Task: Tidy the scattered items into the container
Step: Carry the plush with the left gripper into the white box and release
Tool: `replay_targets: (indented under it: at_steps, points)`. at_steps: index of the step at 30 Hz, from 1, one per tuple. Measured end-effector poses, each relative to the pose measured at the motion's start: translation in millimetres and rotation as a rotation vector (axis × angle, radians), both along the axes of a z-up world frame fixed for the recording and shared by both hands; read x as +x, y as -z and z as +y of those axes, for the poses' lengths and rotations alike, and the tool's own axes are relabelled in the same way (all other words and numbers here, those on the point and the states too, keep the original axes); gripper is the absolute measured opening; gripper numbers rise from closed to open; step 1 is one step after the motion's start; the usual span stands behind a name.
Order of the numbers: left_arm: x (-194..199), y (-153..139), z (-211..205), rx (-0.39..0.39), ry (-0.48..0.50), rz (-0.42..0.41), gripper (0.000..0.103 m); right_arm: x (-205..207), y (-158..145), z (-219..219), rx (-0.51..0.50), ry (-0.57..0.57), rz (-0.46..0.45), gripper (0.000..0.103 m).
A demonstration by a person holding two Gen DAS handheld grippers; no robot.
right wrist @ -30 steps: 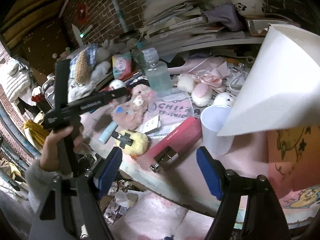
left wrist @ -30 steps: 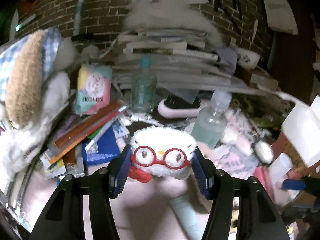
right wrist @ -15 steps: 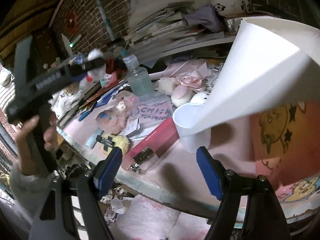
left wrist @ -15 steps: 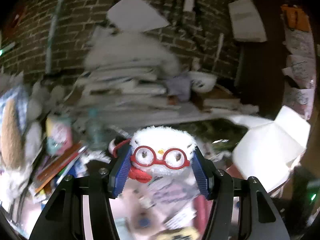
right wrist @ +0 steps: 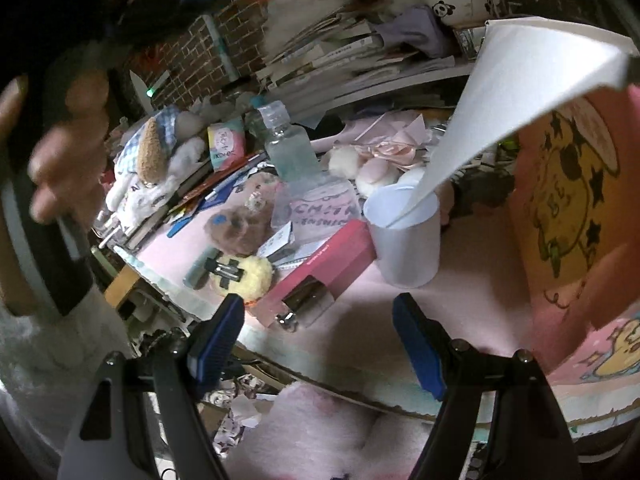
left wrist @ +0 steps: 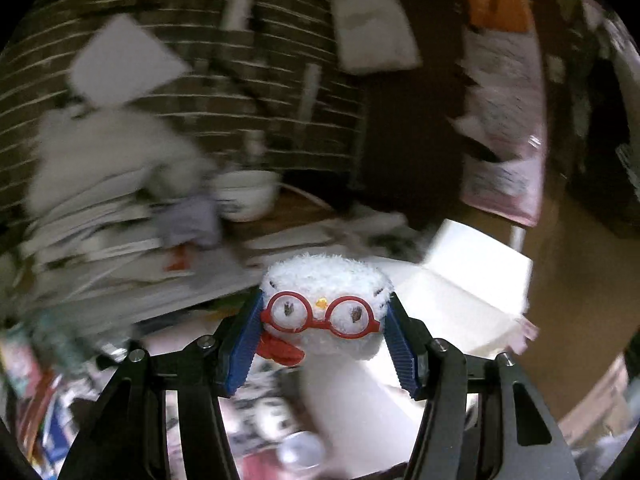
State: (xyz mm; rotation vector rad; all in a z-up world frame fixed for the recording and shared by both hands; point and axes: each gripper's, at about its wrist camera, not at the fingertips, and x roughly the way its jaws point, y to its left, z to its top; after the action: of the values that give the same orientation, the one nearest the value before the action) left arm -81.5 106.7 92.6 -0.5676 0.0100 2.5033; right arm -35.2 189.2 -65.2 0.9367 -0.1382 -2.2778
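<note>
While the left gripper (left wrist: 322, 338) clamps the white bespectacled plush (left wrist: 326, 308), the right gripper (right wrist: 318, 340) hangs wide, holding nothing.
Only the right wrist view shows the white cup (right wrist: 404, 240) on the pink desk (right wrist: 472, 280); the plush, lifted since a second ago, blurs high above it.

We take this for a home — someone's cluttered room. A brick wall (right wrist: 192, 52) backs a bench (right wrist: 472, 264) heaped with stacked books (right wrist: 352, 56), plush toys (right wrist: 156, 156), a panda bowl (right wrist: 460, 2) — papers (left wrist: 124, 60) pinned above.
</note>
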Motion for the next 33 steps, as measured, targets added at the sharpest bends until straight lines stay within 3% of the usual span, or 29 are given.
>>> replay_targets:
  at_steps: [6,12,18,21,23,25,33]
  points:
    - [-10.8,1.2,51.6,-0.066,0.169,-0.116,0.054,1.5,1.0,-3.7,-0.014,-0.013,-0.005,0.074]
    - [-24.6,13.0,76.5,-0.143,0.238,-0.242,0.054,-0.6,3.3,2.0,-0.047,-0.009,-0.023,0.074]
    - [-39.0,30.9,89.7,-0.219,0.243,-0.330,0.056,-1.6,8.3,7.6,-0.068,-0.004,-0.034,0.074]
    - [-39.4,38.4,92.7,-0.244,0.232,-0.338,0.060,-0.6,10.8,8.8,-0.075,-0.003,-0.031,0.074]
    - [-38.0,39.8,94.2,-0.258,0.223,-0.324,0.075,-0.2,10.5,8.6,-0.075,-0.004,-0.031,0.074]
    - [-37.5,38.9,94.3,-0.267,0.214,-0.306,0.082,-0.7,10.3,9.1,-0.078,-0.004,-0.035,0.074]
    - [-25.7,20.0,78.2,-0.240,0.154,-0.179,0.089,-0.4,11.0,10.0,-0.083,-0.005,-0.034,0.074]
